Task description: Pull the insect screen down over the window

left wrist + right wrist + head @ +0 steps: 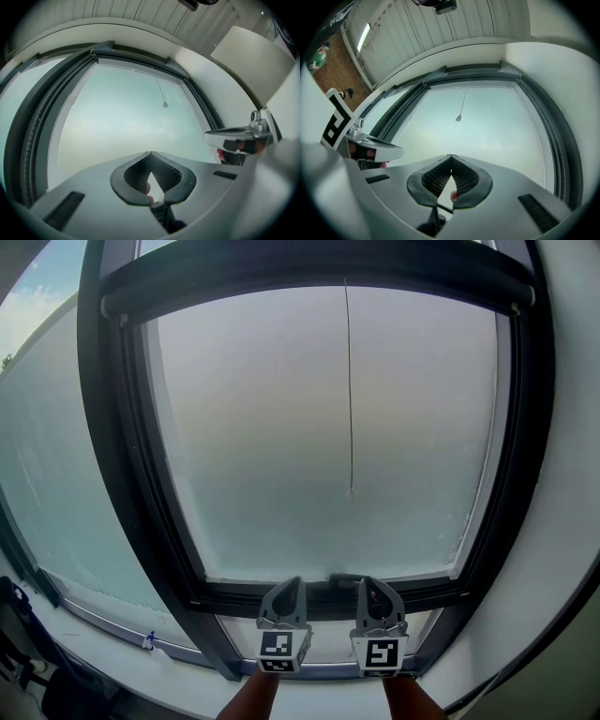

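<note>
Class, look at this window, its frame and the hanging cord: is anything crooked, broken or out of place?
Nothing stands out. The cord hangs straight, the dark frame looks whole, and the left tool and right tool are shut and empty.

we see a ribbed white ceiling (464, 23) overhead, with a long lit lamp (364, 37) and a dark fixture (443, 5). a white wall (567, 427) stands at right, and unclear dark shapes (19, 615) lie lower left.

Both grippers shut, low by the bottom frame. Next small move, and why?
Probably raise the right gripper toward the lower end of the pull cord, opening its jaws on the way. The cord hangs mid-window from the top bar, well above the gripper, whose jaws are shut and empty.
</note>
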The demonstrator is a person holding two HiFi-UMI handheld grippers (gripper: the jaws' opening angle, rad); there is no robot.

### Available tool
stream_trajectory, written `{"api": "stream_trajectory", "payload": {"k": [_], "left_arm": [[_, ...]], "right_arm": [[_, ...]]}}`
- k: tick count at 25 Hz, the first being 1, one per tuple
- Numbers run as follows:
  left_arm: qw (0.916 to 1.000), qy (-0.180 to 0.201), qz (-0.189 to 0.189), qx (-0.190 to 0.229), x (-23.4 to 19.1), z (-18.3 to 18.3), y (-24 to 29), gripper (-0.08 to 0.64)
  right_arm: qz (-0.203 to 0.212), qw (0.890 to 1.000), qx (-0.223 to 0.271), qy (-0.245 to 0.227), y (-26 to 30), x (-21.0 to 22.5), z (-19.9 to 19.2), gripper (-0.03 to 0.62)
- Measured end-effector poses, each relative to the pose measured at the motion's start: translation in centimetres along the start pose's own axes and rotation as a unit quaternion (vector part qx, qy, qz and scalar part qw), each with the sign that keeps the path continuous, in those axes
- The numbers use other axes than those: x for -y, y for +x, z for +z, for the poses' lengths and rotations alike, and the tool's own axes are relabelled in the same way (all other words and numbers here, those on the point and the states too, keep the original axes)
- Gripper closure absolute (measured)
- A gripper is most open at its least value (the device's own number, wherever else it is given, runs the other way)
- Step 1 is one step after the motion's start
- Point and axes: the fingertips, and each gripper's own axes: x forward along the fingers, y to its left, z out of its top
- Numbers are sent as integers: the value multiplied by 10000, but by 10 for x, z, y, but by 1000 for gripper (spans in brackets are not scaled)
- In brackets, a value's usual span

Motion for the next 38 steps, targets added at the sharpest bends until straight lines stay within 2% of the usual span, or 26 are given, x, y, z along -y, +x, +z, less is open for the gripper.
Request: {"api": "stream_trajectory", "payload": {"k": [4, 9, 15, 17, 21, 26, 28, 32, 36, 38], "left_arm": [[9994, 118, 58, 317, -5, 30, 14, 560], [9974, 476, 276, 468, -20, 60, 29, 560], [9913, 1233, 373, 261, -32, 93, 48, 560], [9854, 1643, 438, 107, -37, 103, 57, 560], [9640, 2618, 446, 147, -39, 132, 67, 556], [9295, 3646, 532, 182, -40, 162, 76, 457], [9159, 3967, 592, 139, -42, 171, 81, 429], [8816, 4681, 590, 106, -38, 190, 90, 339], [8438, 5318, 713, -48, -40, 213, 103, 275], [8287, 5540, 783, -131, -44, 224, 109, 250]], "right_arm": [[-81, 9985, 352, -406, 23, 11, 36, 589], [16, 9918, 397, -1218, 46, 20, 71, 589], [38, 9718, 320, -2336, 62, 34, 100, 589], [27, 9644, 304, -2626, 68, 41, 107, 589], [-51, 9515, 252, -3066, 79, 55, 118, 589], [-131, 9381, 192, -3455, 89, 68, 127, 586], [-180, 9311, 206, -3638, 93, 71, 131, 551], [-292, 9131, 224, -4060, 103, 80, 144, 452], [-335, 8993, 214, -4356, 116, 90, 161, 388], [-373, 8907, 215, -4525, 123, 97, 171, 367]]}}
